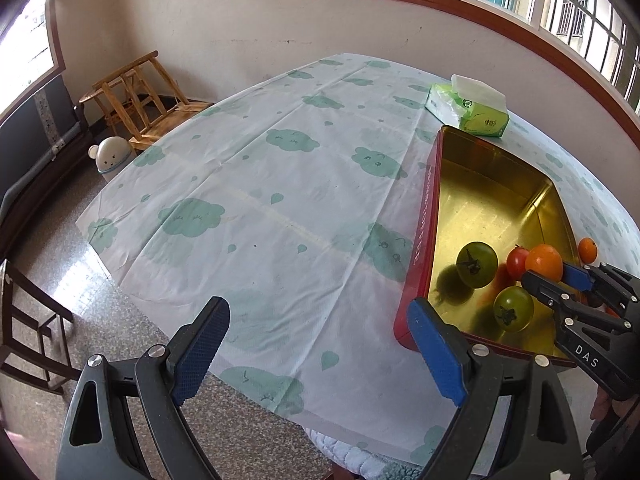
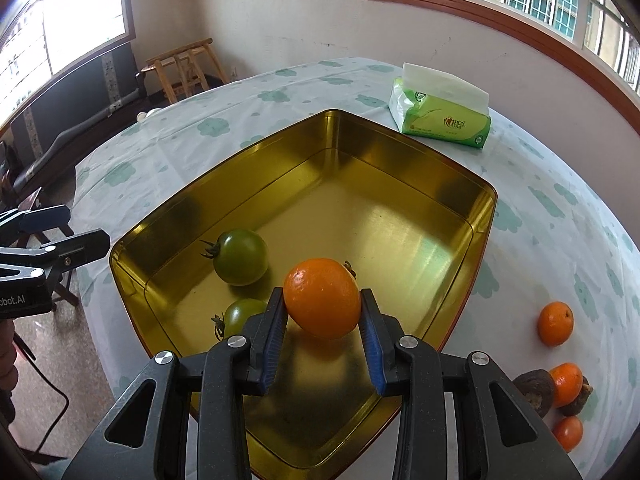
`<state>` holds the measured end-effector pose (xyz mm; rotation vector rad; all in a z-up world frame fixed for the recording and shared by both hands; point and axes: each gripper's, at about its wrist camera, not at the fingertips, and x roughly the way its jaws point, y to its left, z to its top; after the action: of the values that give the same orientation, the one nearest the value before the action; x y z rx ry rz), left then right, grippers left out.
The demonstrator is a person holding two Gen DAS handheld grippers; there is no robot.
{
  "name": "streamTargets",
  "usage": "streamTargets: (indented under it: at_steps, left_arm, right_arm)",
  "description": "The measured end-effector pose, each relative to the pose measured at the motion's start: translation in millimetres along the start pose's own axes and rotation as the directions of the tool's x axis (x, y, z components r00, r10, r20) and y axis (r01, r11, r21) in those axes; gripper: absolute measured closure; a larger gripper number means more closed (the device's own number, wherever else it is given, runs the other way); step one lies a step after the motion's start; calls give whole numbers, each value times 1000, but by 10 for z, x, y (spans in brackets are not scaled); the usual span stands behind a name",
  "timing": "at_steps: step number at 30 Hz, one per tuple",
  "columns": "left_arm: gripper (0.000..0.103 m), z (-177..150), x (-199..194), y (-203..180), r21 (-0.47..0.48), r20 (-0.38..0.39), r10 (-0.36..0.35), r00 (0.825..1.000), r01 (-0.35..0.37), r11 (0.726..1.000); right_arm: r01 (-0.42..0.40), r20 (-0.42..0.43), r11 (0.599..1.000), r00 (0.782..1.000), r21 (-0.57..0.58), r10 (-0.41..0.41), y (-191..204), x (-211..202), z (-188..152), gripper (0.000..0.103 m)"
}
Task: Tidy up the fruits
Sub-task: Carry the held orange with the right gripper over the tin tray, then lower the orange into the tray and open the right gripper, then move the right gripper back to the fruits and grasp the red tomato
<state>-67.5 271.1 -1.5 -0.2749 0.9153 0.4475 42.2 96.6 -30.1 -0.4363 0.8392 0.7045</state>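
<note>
A tin (image 2: 400,216), gold inside and red outside (image 1: 419,240), stands on the cloud-print tablecloth. My right gripper (image 2: 323,314) is shut on an orange (image 2: 323,298) and holds it just above the tin's near end; the left wrist view shows that gripper (image 1: 551,277) and the orange (image 1: 544,261) too. Two green tomatoes (image 2: 240,256) (image 2: 242,314) lie in the tin, and a red tomato (image 1: 517,261) sits behind the orange. My left gripper (image 1: 320,346) hangs open over the cloth left of the tin, with nothing between its fingers. Three small oranges (image 2: 555,323) (image 2: 566,383) (image 2: 568,432) lie right of the tin.
A green tissue pack (image 2: 440,120) lies beyond the tin near the wall. Two dark brown fruits (image 2: 532,390) sit among the loose oranges. The table's edge (image 1: 132,292) drops off at left to the floor, with wooden stools (image 1: 136,96), a small bin (image 1: 112,156) and a chair (image 1: 36,332).
</note>
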Motion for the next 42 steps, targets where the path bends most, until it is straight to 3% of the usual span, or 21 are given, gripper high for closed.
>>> streamTargets:
  at_steps: [24,32,42]
  left_arm:
    - [15,-49,-56,-94,15,-1,-15,1000,15,1000]
    - [15,-27,-110,-124,18,12,-18,1000,18,1000]
    - [15,36,-236,-365,68,45,-54,998,50,996]
  right_arm:
    - [-30,21,998,999,46,29,-43,-87,-78,65]
    - [-41,74,996,997,81,35,-146,-298,-86,64]
    - [75,110,980,989,185,-96,-805,-817,-442,64]
